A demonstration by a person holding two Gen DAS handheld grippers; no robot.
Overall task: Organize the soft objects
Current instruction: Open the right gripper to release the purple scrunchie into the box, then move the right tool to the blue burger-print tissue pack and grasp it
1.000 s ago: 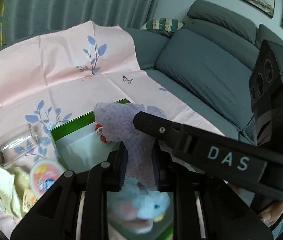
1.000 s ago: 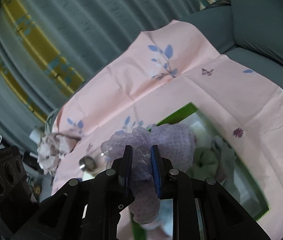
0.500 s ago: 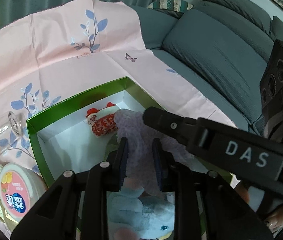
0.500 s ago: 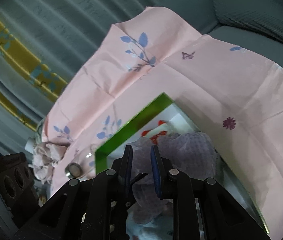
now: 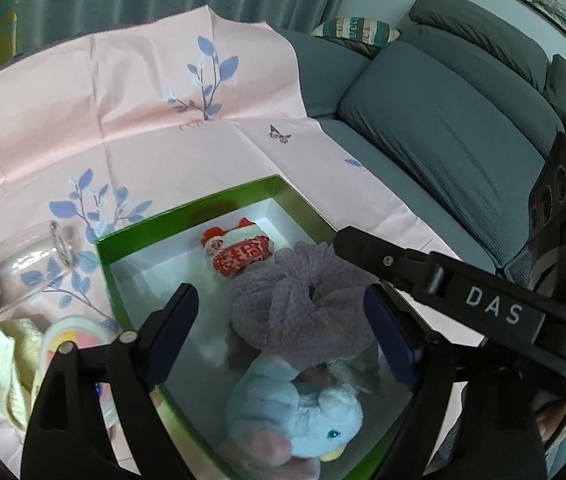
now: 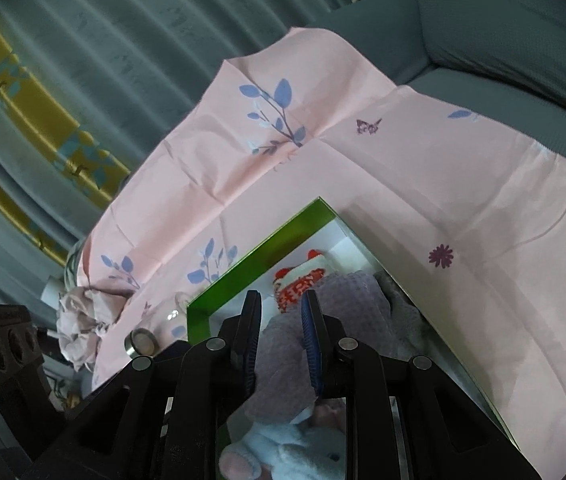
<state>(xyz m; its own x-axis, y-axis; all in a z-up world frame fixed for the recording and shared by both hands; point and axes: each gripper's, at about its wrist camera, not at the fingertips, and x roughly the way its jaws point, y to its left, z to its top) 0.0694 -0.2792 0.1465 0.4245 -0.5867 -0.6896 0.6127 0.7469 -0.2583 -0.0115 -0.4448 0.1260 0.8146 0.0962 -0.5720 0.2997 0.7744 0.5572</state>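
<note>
My left gripper (image 5: 279, 320) is opening, jaws clear of the purple scrunchie (image 5: 303, 304); my right gripper (image 6: 281, 344) seems to pinch its far side. The scrunchie lies in the green box (image 5: 187, 216) between red knit toy (image 5: 239, 250) and blue plush (image 5: 303, 408). I'd release, then lift straight up.

The left gripper (image 5: 279, 320) tilts downward with its jaws opening, the fingers (image 5: 171, 320) spread wide and clear of the purple scrunchie (image 5: 303, 300) lying between them. The right gripper (image 6: 281, 344) also tilts downward, its fingers (image 6: 249, 340) drawn close together and pinching the same scrunchie. Its body crosses just beyond the left fingers.
</note>
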